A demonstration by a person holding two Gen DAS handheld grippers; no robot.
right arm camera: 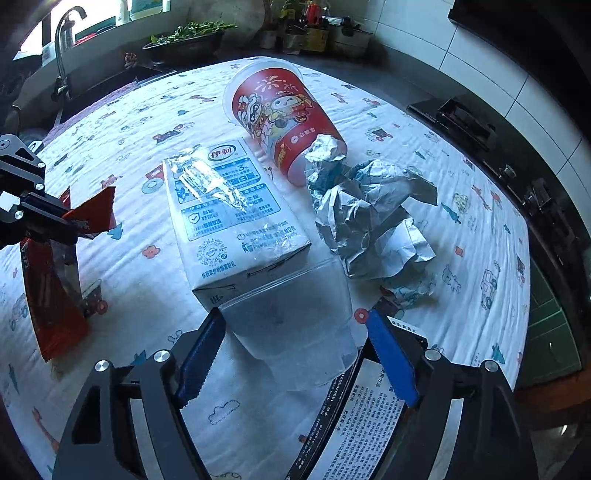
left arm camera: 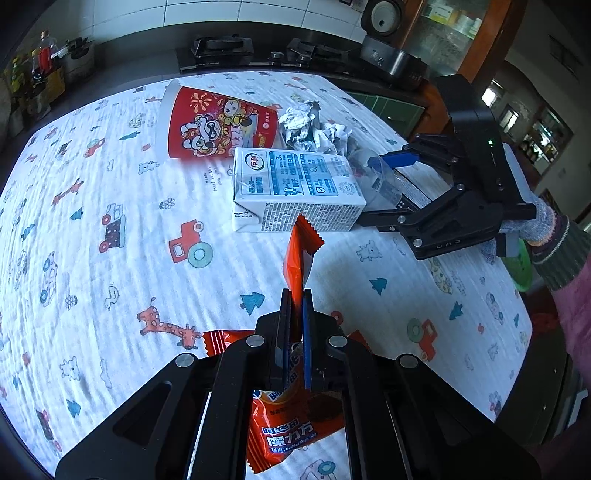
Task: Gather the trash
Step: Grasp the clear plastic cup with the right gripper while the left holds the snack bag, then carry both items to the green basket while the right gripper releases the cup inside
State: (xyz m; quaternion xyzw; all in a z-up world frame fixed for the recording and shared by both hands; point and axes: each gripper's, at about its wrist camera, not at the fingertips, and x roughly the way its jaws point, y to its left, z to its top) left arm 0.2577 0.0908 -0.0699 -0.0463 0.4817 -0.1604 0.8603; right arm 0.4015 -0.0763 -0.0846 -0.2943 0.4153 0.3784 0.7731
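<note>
We see the left gripper (left arm camera: 297, 295) pinching an orange wrapper (left arm camera: 300, 254). The right gripper (right arm camera: 295, 332) stands spread around a clear plastic cup (right arm camera: 295, 325) beside the milk carton (right arm camera: 229, 218).

Both views are sharp at centre, with no motion blur. Daylight enters from a window (right arm camera: 74, 26) beyond the counter's far left corner in the right wrist view, overexposed there. The patterned cloth (left arm camera: 110, 184) reads bright and bluish. Glare streaks the milk carton (right arm camera: 229, 206). Fisheye bending curves the counter's edges; the corners fall dark.
</note>
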